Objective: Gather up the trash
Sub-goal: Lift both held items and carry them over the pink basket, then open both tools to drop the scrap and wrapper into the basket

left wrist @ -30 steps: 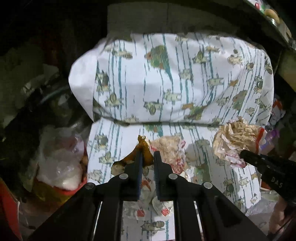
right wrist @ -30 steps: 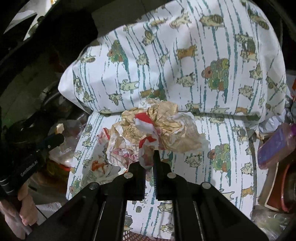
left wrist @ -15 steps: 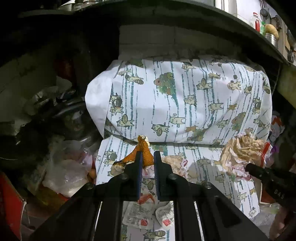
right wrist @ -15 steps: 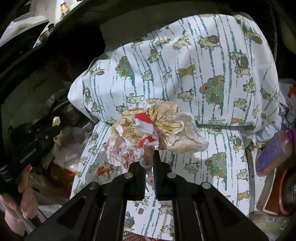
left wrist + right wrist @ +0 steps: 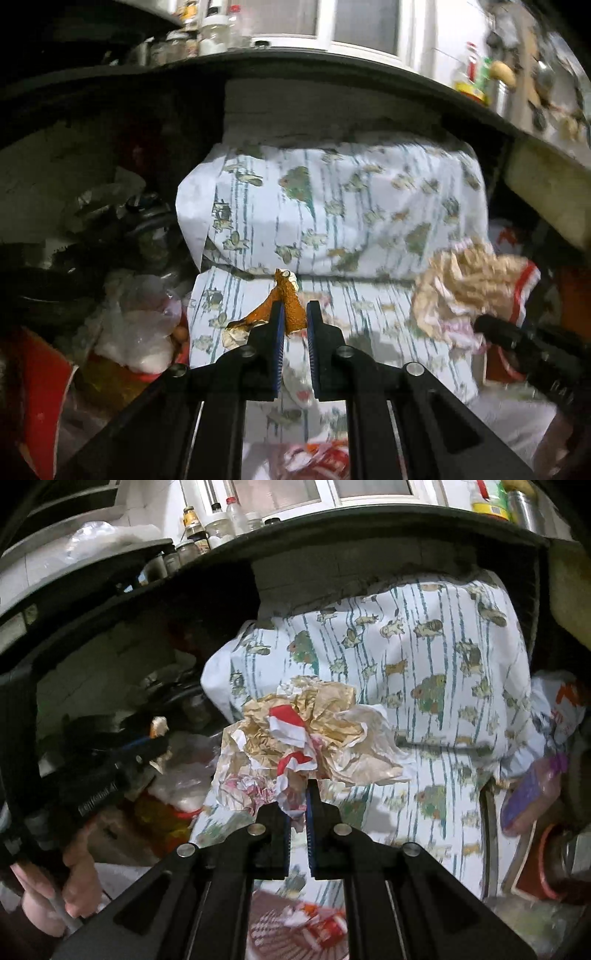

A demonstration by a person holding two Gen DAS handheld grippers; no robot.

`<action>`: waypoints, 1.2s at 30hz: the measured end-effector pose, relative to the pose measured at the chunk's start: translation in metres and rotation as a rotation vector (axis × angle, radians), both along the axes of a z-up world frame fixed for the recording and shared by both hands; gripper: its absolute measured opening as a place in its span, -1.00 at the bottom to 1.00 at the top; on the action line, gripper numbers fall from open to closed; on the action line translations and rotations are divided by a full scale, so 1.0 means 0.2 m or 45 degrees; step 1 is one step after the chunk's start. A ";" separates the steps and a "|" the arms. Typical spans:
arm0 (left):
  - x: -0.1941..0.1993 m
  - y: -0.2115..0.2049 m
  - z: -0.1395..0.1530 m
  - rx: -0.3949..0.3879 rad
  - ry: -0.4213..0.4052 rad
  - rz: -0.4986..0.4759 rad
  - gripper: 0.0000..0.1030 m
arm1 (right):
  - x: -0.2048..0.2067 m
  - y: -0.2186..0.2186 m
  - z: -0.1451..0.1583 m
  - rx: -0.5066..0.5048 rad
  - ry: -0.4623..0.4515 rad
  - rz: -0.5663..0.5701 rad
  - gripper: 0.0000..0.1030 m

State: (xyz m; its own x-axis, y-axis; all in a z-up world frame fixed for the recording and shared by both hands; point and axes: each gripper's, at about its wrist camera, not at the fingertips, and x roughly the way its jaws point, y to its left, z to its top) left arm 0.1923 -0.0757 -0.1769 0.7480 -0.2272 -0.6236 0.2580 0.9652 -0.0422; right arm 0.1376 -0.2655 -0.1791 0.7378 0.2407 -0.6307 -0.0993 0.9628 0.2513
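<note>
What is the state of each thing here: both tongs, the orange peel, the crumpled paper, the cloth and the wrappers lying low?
Left tongs: shut on orange peel.
Orange peel: held up, clear of the cloth.
Right tongs: shut on crumpled paper.
Crumpled paper: wadded, held up.
Patterned cloth: draped over a bulky shape.
Red-and-white wrappers: lying loose, not picked up.

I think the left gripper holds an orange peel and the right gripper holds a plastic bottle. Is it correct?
Not quite. The left gripper does hold the orange peel, but the right gripper, in the right wrist view, is shut on crumpled paper wrappers, not a bottle.
</note>
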 end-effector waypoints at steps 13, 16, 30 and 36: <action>-0.14 -0.06 -0.56 0.058 0.446 -0.088 -0.75 | -0.12 0.07 -0.54 -0.162 0.340 0.003 -0.87; -0.12 -0.04 -0.67 0.077 0.539 -0.089 -0.75 | -0.11 0.11 -0.70 -0.207 0.465 0.080 -0.87; -0.11 -0.01 -0.91 0.111 0.739 -0.049 -0.75 | -0.12 0.22 -1.15 -0.308 0.806 0.173 -0.87; -0.08 0.03 -0.93 0.107 0.740 -0.022 -0.74 | -0.09 0.18 -1.19 -0.261 0.836 0.147 -0.84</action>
State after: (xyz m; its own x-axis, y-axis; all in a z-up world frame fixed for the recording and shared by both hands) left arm 0.1756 -0.0703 -0.3624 0.2746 -0.1685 -0.9467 0.2312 0.9672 -0.1051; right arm 0.1195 -0.2302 -0.4179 0.1647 0.1228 -0.9787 -0.0937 0.9897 0.1084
